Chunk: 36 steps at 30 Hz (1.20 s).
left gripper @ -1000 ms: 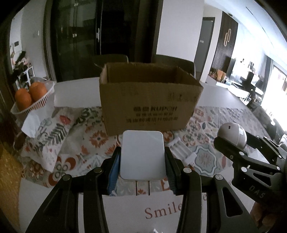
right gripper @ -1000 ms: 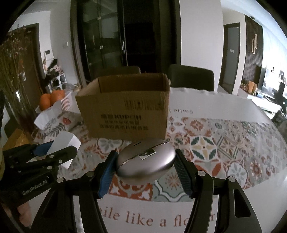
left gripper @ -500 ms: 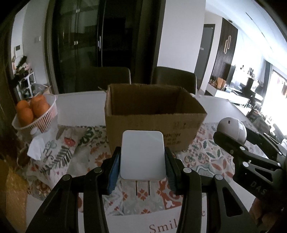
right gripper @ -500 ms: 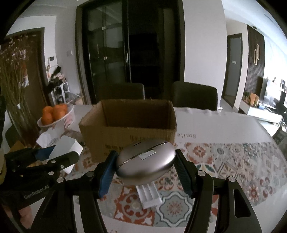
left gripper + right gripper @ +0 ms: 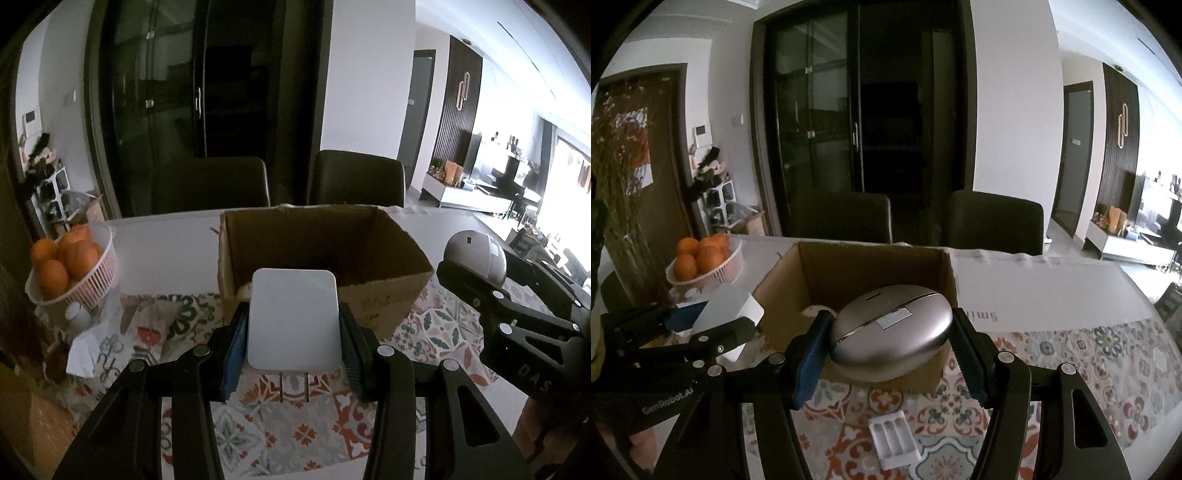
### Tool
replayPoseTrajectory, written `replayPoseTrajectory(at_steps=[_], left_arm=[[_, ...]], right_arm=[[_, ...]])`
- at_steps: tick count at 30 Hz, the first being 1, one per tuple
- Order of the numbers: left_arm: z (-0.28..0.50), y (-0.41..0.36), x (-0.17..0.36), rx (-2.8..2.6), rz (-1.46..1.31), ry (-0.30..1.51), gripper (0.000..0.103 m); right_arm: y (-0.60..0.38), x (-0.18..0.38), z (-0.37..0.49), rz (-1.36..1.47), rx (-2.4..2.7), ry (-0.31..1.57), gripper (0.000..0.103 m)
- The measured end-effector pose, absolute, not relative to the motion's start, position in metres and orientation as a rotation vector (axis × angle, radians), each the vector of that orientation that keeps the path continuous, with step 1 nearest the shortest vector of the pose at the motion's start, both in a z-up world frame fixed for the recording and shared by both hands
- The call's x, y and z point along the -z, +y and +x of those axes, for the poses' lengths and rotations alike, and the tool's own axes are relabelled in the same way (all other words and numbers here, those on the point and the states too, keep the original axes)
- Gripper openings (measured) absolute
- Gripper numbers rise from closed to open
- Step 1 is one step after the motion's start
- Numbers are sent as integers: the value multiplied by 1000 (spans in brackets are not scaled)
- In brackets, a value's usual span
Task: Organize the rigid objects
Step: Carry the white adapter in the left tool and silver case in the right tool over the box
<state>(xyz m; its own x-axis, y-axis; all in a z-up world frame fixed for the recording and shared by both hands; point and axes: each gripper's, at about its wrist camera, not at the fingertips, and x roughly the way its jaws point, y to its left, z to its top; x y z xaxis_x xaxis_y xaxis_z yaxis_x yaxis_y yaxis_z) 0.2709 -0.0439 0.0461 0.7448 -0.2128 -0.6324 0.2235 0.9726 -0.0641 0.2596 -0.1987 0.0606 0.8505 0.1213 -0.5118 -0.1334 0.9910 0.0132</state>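
left claw (image 5: 293, 338) is clamped on a white plug adapter (image 5: 293, 319), its blue pads pressing both sides; two metal prongs hang below the adapter's lower edge. adapter sits held above the table (image 5: 166, 240), at the near rim of the cardboard box (image 5: 388, 306), w/ the box just beyond at 12 o'clock.

right claw (image 5: 892, 345) grips a silver oval case (image 5: 892, 341), pads tight on both ends, the seam and a small label facing up. case hangs over the near wall of the box, whose open top lies at 12 o'clock in the right wrist view. a pale round thing lies inside the box by the near left corner, too small to tell what.

in the left wrist view the right claw and its silver case show at 3 o'clock; in the right wrist view the left claw w/ the adapter shows at 9 o'clock. the two claws are apart, side by side.

a white ridged tray (image 5: 894, 437) lies on the patterned cloth (image 5: 1108, 354) at 6 o'clock under the right claw. a white basket of oranges (image 5: 66, 269) stands at 9 o'clock on the table, well apart from the box. two dark chairs (image 5: 993, 221) stand behind the table at 12 o'clock.
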Motion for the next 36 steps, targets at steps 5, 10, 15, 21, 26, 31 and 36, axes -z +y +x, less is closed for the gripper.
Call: replayPoseTrajectory(at_steps=[5, 10, 15, 21, 26, 31, 36], left_arm=[[285, -45, -52, 238, 30, 682, 45], [302, -46, -56, 237, 34, 678, 45], [320, -48, -58, 234, 43, 681, 45], [340, -51, -55, 237, 50, 688, 45], [355, -51, -48, 232, 32, 715, 45], [366, -50, -38, 229, 23, 751, 45], [375, -52, -28, 217, 45, 777, 45]], right_arm=[[-200, -67, 273, -22, -141, 525, 64], [-202, -70, 288, -21, -147, 523, 64], [-205, -71, 307, -14, -146, 536, 64], [-209, -68, 328, -14, -143, 564, 64], [-207, -60, 347, -31, -132, 604, 64], [-207, -53, 362, -33, -137, 633, 64], [-205, -46, 370, -54, -134, 655, 64]])
